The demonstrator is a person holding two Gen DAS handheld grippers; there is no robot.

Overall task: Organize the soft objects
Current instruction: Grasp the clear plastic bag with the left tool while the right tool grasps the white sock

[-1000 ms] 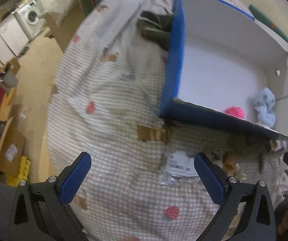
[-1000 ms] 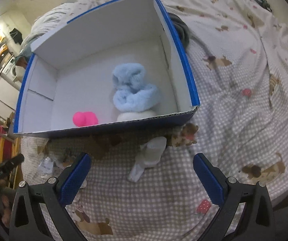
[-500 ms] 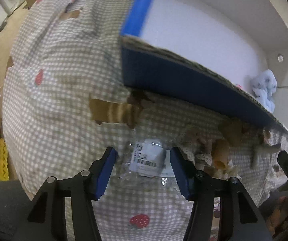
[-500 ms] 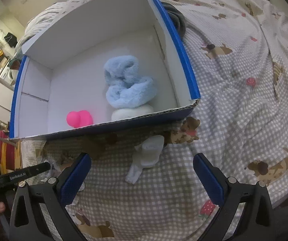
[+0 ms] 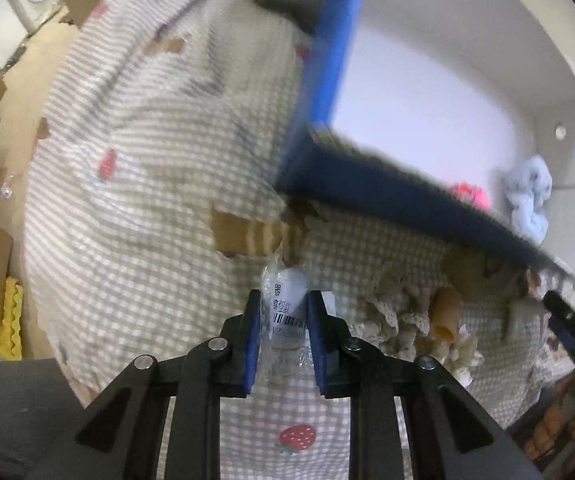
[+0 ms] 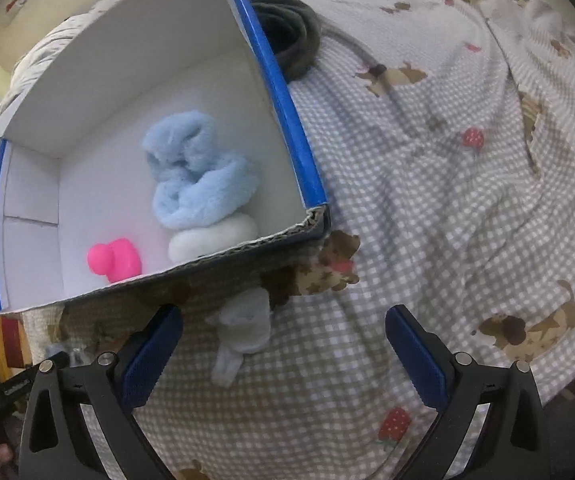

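Left gripper (image 5: 280, 322) fingers just closing on plastic packet (image 5: 285, 310) (near box edge (image 5: 387, 196)), right gripper (image 6: 283, 350) wide, empty.

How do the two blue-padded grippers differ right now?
The left gripper has just been closing, and its jaws pinch a clear plastic packet with a barcode label; the right gripper stands wide open, empty, over a small white cloth. Both point down at the checked bedspread.

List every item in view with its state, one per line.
Left hand-held gripper: jaws just closing, pinching the plastic packet.
Right hand-held gripper: open, empty, above the white sock.
Box: open-topped.
Blue fluffy cloth: bunched inside the box.
Pink toy: in the box.
Lace cloth: crumpled on the bedspread.
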